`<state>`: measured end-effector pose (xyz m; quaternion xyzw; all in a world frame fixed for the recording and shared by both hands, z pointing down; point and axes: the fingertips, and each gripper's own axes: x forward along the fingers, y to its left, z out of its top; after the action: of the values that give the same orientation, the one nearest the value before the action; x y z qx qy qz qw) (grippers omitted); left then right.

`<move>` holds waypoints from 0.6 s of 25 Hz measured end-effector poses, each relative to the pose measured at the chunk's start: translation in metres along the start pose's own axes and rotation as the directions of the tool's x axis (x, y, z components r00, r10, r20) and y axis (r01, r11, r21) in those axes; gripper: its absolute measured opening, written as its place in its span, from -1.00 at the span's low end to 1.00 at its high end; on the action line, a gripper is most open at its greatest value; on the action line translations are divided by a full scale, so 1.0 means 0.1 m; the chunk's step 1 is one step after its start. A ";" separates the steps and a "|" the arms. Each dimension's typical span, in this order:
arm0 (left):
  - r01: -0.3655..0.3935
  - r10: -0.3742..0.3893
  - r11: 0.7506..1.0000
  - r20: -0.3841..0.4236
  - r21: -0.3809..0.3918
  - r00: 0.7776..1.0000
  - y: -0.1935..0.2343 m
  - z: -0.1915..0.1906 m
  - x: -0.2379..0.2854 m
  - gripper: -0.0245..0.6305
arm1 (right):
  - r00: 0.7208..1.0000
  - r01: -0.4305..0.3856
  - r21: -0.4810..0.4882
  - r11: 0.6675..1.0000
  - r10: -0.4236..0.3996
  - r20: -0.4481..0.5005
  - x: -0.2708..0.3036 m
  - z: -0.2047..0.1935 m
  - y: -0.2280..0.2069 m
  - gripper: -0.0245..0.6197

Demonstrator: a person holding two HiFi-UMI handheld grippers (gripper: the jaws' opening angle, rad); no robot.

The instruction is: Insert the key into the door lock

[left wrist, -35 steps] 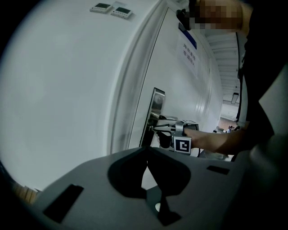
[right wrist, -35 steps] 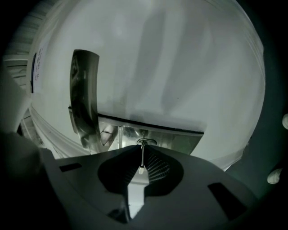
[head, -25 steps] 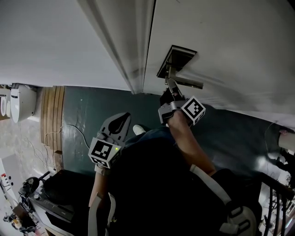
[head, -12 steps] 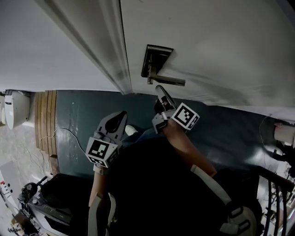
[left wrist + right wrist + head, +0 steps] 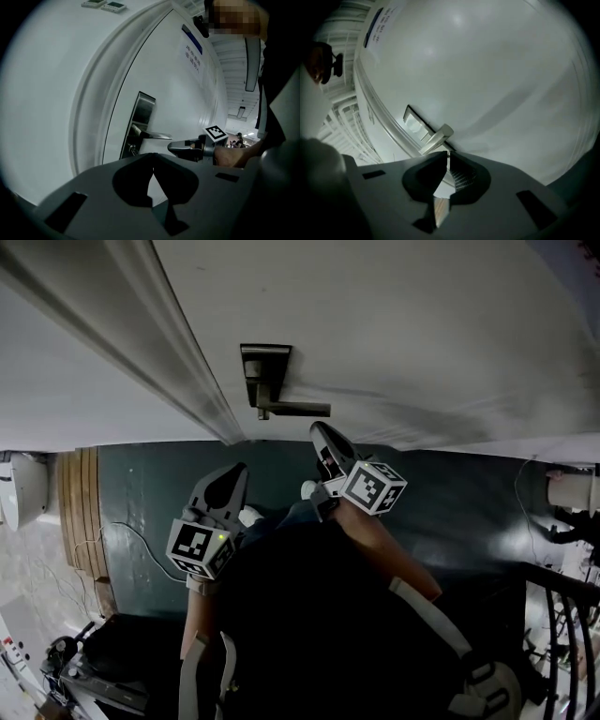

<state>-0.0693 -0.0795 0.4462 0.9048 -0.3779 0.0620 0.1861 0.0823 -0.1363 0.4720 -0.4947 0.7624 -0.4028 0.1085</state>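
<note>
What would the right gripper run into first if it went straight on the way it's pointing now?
Most likely the door handle: its end lies right ahead of the right gripper and its shut jaws, though depth is unclear.

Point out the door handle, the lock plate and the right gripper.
Door handle [image 5: 298, 410]: head view, middle of the lever.
Lock plate [image 5: 267, 362]: head view, upper part of the plate.
Right gripper [image 5: 320, 431]: head view, between its fingertips.

White wall [image 5: 56, 371], dark teal floor [image 5: 159, 470]
</note>
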 end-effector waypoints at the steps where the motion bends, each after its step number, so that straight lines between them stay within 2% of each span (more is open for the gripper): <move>1: 0.004 -0.004 1.000 0.005 0.002 1.000 -0.03 0.03 0.04 -0.90 | 1.000 0.004 -0.039 0.999 -0.004 0.000 -0.04 0.05 0.01 -0.83; 4: 0.020 -0.020 1.000 0.025 0.009 0.999 -0.12 0.13 0.13 -0.90 | 1.000 0.016 -0.172 0.985 -0.016 0.006 -0.17 0.20 0.05 -0.84; 6: 0.027 -0.028 1.000 0.034 0.013 0.999 -0.16 0.20 0.20 -0.90 | 1.000 0.024 -0.269 0.963 -0.021 0.015 -0.24 0.31 0.10 -0.84; 9: 0.031 -0.032 0.999 0.047 0.028 0.998 -0.19 0.30 0.29 -0.90 | 0.999 0.027 -0.388 0.921 -0.016 0.032 -0.32 0.48 0.17 -0.84; 15: 0.021 -0.027 0.997 0.082 0.073 0.996 -0.23 0.50 0.43 -0.90 | 0.999 0.018 -0.564 0.825 0.011 0.047 -0.43 0.80 0.33 -0.84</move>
<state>-0.0240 -0.1128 0.4041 0.9172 -0.3719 0.0357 0.1382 0.1262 -0.1342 0.3862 -0.5155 0.8437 -0.1477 -0.0252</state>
